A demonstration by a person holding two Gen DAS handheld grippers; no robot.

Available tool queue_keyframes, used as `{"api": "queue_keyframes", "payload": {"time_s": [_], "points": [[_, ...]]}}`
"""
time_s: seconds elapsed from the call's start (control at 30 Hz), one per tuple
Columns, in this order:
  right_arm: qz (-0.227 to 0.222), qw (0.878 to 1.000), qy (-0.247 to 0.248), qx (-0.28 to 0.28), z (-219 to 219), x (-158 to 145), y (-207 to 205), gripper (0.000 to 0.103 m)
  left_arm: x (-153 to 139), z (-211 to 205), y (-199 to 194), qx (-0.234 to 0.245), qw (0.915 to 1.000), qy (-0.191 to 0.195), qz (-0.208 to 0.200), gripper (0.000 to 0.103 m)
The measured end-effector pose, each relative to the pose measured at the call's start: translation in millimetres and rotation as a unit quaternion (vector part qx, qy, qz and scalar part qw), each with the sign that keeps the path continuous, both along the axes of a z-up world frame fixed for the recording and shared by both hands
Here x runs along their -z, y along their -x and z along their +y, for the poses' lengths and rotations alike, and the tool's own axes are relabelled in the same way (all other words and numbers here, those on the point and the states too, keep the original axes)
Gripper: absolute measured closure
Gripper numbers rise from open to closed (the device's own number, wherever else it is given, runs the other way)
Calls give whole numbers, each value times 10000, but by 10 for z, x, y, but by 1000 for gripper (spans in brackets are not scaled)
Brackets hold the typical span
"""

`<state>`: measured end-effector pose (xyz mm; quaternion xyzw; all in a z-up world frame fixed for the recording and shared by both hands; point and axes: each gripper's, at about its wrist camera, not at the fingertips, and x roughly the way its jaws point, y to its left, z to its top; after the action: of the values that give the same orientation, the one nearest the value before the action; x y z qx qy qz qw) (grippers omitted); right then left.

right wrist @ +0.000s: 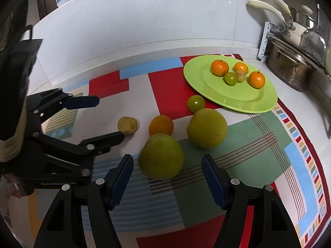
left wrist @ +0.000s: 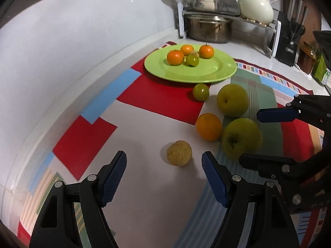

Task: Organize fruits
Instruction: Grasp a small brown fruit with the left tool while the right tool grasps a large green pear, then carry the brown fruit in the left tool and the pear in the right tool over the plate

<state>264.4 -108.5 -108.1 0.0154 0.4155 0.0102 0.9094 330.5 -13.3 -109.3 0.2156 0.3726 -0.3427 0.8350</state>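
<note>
A green plate (left wrist: 206, 74) (right wrist: 209, 86) holds three oranges, a small green fruit and a small tan fruit. On the patterned cloth lie a small yellow bumpy fruit (left wrist: 179, 153) (right wrist: 127, 125), an orange (left wrist: 209, 126) (right wrist: 161, 125), two large green apples (left wrist: 242, 137) (left wrist: 232, 99) (right wrist: 161, 156) (right wrist: 207, 128) and a small green fruit (left wrist: 200, 92) (right wrist: 195, 103). My left gripper (left wrist: 164, 177) (right wrist: 109, 119) is open, with the yellow fruit just ahead between its fingers. My right gripper (right wrist: 167, 180) (left wrist: 260, 136) is open, with the near apple between its fingertips.
A metal rack (left wrist: 227, 10) with a steel pot (left wrist: 209, 29) (right wrist: 289, 70), pans and a white pot stands behind the plate. A knife block (left wrist: 289, 41) and jars stand at the far right. The white tiled wall (left wrist: 82, 41) runs along the left.
</note>
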Motion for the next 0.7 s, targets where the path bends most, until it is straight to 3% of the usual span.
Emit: {"api": "queue_keyframes", "payload": {"time_s": [0.27, 0.47, 0.7], "points": [[154, 9996, -250, -45, -45, 142, -92, 35, 143, -95, -114, 59, 9992, 68, 386, 50], [99, 9988, -430, -193, -58, 170, -100, 52, 137, -139, -102, 69, 9989, 153, 431, 74], [40, 9988, -441, -198, -92, 160, -61, 52, 70, -85, -33, -286, 9987, 199, 366, 75]]}}
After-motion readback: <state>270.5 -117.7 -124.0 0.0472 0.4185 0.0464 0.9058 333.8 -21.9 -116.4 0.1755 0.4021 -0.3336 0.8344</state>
